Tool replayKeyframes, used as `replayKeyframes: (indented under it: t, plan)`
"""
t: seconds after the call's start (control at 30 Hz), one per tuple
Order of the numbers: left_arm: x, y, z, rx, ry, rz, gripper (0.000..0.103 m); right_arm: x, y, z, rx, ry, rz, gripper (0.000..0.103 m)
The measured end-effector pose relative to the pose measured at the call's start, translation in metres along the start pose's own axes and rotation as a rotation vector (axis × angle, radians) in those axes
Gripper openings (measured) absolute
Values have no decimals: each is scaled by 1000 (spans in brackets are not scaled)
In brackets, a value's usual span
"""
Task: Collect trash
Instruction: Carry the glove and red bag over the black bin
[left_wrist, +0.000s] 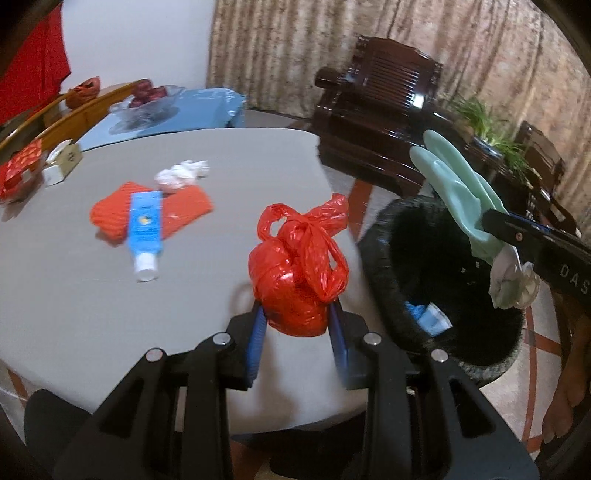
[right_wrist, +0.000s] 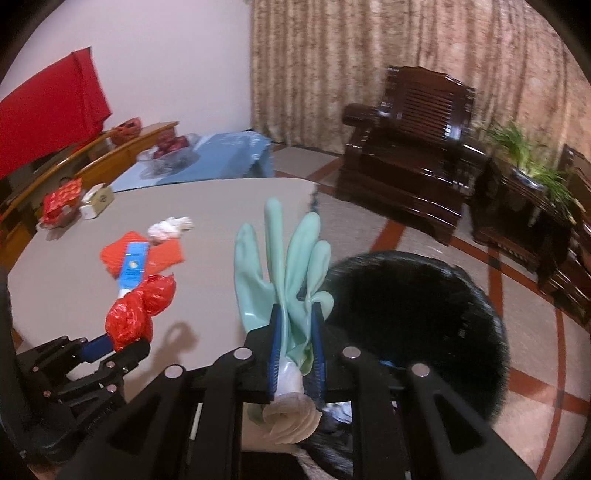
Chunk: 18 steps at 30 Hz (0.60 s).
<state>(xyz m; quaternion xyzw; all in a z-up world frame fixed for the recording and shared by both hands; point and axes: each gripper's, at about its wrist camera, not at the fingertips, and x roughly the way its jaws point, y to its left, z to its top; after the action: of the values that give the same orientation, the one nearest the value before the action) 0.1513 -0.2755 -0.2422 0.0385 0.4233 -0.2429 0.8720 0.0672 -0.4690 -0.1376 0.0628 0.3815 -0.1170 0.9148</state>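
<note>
Grey tabletop (left_wrist: 92, 332) fills most of the left wrist view and serves as the landmark; its rounded edge curves past a black trash bin (left_wrist: 413, 325) standing on the floor just beside it. Inside the bin, low against the wall nearest the table, lies a blue-and-white scrap (left_wrist: 428, 315). Beyond the table's far edge stands a dark wooden armchair (right_wrist: 410, 147), with a blue-covered side table (left_wrist: 192, 107) off the far-left edge.

Above the table's near edge, the left gripper (left_wrist: 297, 317) is clamped on a knotted red plastic bag (left_wrist: 299, 273), its blue pads pressing the bag from both sides; the bag appears lifted, with a shadow on the table beneath it. Just off the table's edge, over the bin, the right gripper (right_wrist: 297, 332) is closed on a mint-green rubber glove (right_wrist: 288, 266) at its wrist, fingers pointing away and a whitish rolled cuff hanging behind the pads.

Toward the table's middle lies an orange-red cloth (left_wrist: 114, 216) with a blue tube (left_wrist: 144, 229) resting across it, white cap pointing to the near edge. Touching the cloth's far side is a crumpled white tissue (left_wrist: 181, 173). At the table's left edge sit a small tissue box (left_wrist: 62, 164) and a red patterned packet (left_wrist: 18, 173).
</note>
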Motion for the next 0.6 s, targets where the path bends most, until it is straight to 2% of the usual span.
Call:
replayKeyframes:
  t: [0.27,0.43,0.6]
  plan:
    - [17,-56,2,5,36,-33,30,-4,-57,-17,39,23,-32,15]
    - [29,-101,3,37,58,-60,30,4,-90,-27,49,52,-56,15]
    - [45,-127,2,45,89,-82,30,16,-122,-37,70,76,-86,15]
